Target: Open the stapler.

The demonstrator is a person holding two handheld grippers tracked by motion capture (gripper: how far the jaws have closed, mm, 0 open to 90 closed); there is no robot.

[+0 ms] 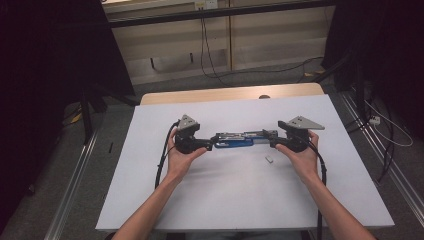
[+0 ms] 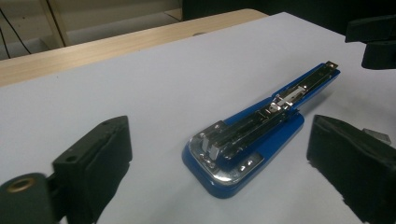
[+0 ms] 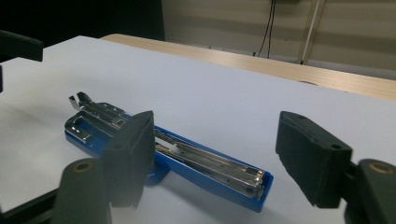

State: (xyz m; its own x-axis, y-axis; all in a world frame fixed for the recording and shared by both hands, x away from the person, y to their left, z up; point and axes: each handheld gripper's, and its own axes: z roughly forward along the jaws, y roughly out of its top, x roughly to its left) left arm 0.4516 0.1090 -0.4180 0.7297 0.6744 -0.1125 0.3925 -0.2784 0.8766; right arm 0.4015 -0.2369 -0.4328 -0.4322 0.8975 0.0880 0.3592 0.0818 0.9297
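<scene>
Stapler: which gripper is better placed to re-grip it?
Left, tentatively. Both grippers are open. The left gripper frames the wide end of the blue stapler; the right gripper sits skewed.

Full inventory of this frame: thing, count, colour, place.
stapler: 1, blue with silver metal, lying opened out at the middle of the sheet, between the two grippers
small piece: 1, pale, on the sheet just in front of the stapler's right end; too small to identify
sheet: 1, white, covers the table
table: 1, light wood, bare strip at the far edge
left gripper: 1, black, jaws open either side of the stapler's wide end
right gripper: 1, black, jaws open at the stapler's other end
hands: 2, one holding each gripper
</scene>
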